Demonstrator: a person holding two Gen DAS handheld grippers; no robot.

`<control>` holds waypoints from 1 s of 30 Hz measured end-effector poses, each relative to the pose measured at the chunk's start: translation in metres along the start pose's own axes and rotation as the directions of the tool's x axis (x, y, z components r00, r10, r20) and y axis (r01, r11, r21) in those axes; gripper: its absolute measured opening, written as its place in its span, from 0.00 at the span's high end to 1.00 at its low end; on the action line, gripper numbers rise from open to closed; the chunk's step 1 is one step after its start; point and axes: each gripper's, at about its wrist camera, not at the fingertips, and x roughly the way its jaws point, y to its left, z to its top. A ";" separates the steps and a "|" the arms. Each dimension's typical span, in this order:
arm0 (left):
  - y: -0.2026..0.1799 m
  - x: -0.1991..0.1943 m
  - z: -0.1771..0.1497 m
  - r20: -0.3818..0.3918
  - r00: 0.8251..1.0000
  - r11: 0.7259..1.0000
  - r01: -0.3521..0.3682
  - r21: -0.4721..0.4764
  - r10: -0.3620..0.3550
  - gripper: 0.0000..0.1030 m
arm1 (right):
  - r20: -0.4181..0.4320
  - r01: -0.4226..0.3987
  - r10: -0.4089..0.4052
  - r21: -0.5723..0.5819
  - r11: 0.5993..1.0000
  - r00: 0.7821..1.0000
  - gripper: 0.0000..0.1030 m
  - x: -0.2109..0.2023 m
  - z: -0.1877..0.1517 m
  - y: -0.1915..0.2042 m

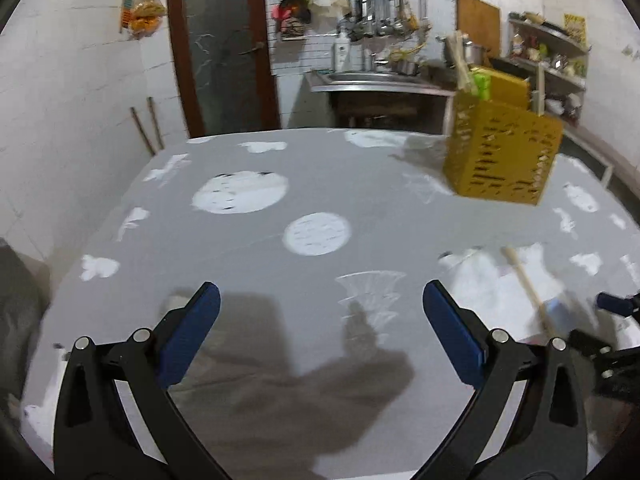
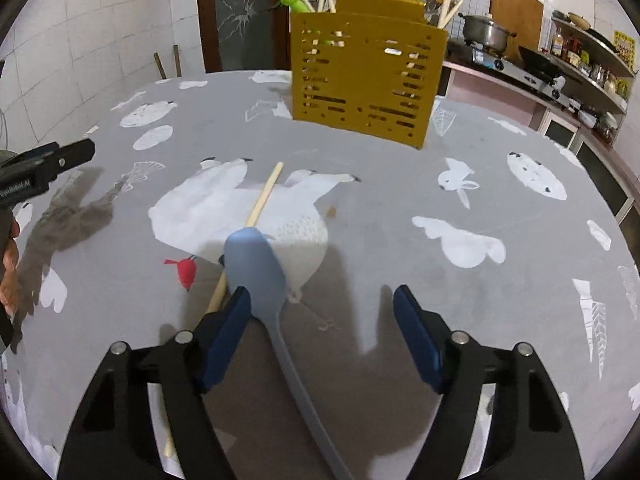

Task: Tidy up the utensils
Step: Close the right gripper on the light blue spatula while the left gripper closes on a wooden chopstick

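Observation:
A yellow slotted utensil holder [image 2: 366, 76] stands upright at the far side of the table and holds several wooden sticks and a green utensil [image 2: 296, 0]. It also shows in the left wrist view [image 1: 504, 152]. A blue-grey spatula [image 2: 256, 268] and a wooden stick [image 2: 262, 204] lie on the cloth. My right gripper [image 2: 322, 308] is open, low over the spatula, whose handle runs between the jaws; the left finger [image 2: 230, 328] is beside the blade. My left gripper [image 1: 320, 312] is open and empty above bare cloth. The stick [image 1: 528, 288] shows at its right.
The table wears a grey cloth with white animal prints [image 2: 460, 240]. A sink counter [image 1: 380, 84] and shelves [image 1: 552, 52] stand behind it. A stove with a pot [image 2: 486, 36] sits at the right. My left gripper shows at the left edge of the right wrist view [image 2: 52, 164].

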 end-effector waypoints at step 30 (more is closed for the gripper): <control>-0.048 0.025 0.022 -0.082 0.986 0.987 0.137 -0.078 -0.143 0.05 | -0.097 0.073 -0.048 0.274 0.959 0.994 0.68 0.039 0.047 -0.074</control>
